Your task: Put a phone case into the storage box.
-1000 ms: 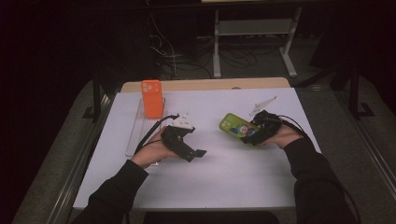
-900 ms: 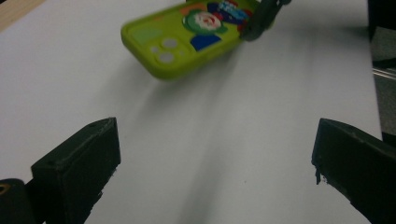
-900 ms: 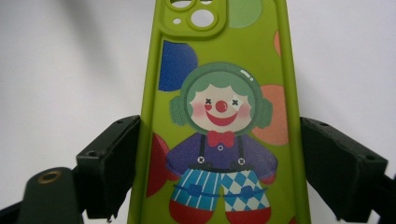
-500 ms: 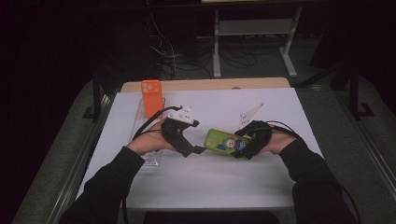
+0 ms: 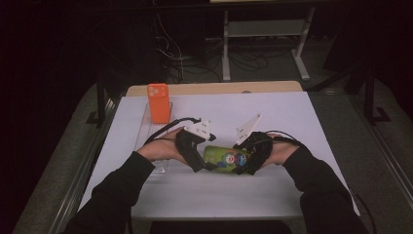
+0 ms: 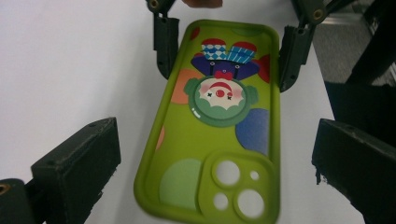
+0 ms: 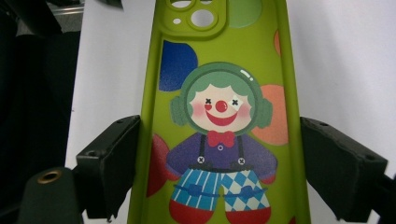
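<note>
A lime-green phone case (image 5: 223,157) printed with a clown lies lengthwise between my two grippers, low over the middle of the white table (image 5: 272,195). My right gripper (image 5: 242,163) is shut on the case's bottom end; in the right gripper view both black jaws of the right gripper (image 7: 219,154) press the long edges of the case (image 7: 219,70). My left gripper (image 5: 206,164) stands open at the camera-hole end. In the left gripper view the case (image 6: 219,121) sits between the wide jaws of the left gripper (image 6: 215,149) with gaps on both sides.
An orange phone (image 5: 159,102) stands upright in a clear plastic holder (image 5: 146,127) at the back left of the table. Beyond the table's far wooden edge (image 5: 214,88) are dark floor, cables and a desk frame.
The right gripper has carried the green case left toward the table's middle. The left gripper has swung right, and its open jaws now flank the case's camera end.
</note>
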Demonstrator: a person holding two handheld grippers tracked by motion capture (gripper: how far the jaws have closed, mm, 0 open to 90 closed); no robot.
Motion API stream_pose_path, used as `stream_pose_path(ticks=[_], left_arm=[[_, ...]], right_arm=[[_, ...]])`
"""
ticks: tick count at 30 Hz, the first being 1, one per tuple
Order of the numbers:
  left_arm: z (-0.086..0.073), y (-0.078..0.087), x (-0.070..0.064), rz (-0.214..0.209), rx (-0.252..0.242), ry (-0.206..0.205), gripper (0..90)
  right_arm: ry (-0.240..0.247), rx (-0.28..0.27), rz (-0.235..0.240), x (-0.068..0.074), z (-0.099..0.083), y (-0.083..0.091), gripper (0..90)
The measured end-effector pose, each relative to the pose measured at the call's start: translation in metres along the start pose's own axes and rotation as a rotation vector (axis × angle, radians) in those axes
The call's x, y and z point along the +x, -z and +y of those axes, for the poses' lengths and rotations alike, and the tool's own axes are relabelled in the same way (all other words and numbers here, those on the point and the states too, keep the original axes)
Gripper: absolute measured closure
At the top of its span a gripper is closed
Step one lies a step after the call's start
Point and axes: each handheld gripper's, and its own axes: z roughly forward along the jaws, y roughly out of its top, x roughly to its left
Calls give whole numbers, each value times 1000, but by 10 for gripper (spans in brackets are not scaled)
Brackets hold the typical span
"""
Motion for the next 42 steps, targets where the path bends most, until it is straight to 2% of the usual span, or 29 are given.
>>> stream_pose_path(ticks=[4,6,7,10,13,18,21,23,25,34,37,39,42], left_arm=[[0,-8,-3,-15,45,-47,8],[-1,-13,-6,-27,62,-41,8],[0,-15,-6,-25,70,-60,8],[0,-20,-9,-42,88,-56,8],[0,-25,-10,-50,113,-76,8],[0,-31,-11,-69,134,-80,11],[0,-32,-11,-54,154,-85,70],[-1,-32,-10,-60,166,-74,78],[-1,-32,-11,-53,156,-61,117],[-1,-32,-8,-75,168,-56,152],[-3,-32,-6,-81,154,-43,155],[-5,-31,-6,-67,146,-27,156],[-9,-28,-4,-55,126,7,156]], right_arm=[[19,3,13,4,4,-3,152],[23,3,22,5,6,-5,152],[28,6,21,6,6,-5,152],[36,11,19,7,8,-6,152],[45,12,25,8,9,-7,152],[49,12,32,9,9,-9,152],[54,18,30,10,10,-9,153],[55,20,33,10,10,-9,153],[58,20,35,10,10,-9,153],[57,15,41,9,10,-10,150],[44,3,46,8,8,-11,142],[19,5,56,7,6,-11,104],[-26,-19,14,2,0,-5,40]])
